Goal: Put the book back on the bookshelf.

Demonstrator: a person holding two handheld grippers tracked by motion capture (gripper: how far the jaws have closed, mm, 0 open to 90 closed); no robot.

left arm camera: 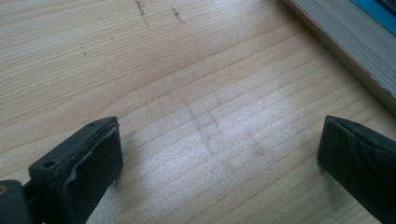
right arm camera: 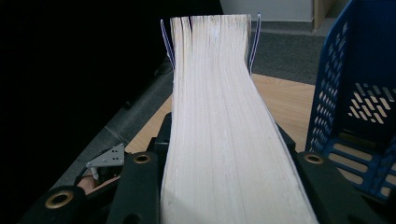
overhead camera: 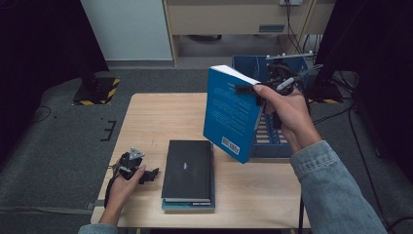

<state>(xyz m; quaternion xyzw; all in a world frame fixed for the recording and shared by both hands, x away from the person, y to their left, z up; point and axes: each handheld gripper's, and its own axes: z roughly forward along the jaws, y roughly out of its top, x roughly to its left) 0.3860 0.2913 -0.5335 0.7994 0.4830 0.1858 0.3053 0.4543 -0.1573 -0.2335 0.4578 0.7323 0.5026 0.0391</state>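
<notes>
While the right claw (overhead camera: 258,92) pinches one blue book (overhead camera: 231,114), two books (overhead camera: 188,175) lie stacked beside the spread left claw (overhead camera: 152,174).

Light wooden table (overhead camera: 160,117) with stacked books (overhead camera: 188,174), blue crate (overhead camera: 272,141), resting left gripper (overhead camera: 146,175).

Dim, dark-edged room; soft overhead glare on the table (left arm camera: 210,140).

Office or lab workroom — grey carpet floor (overhead camera: 58,146), light wooden table (overhead camera: 156,117), pale cabinet fronts (overhead camera: 229,17) along the far wall, yellow-and-black hazard-striped stand base (overhead camera: 97,92) off the table's far-left corner, loose cables (overhead camera: 355,126) — right side.
</notes>
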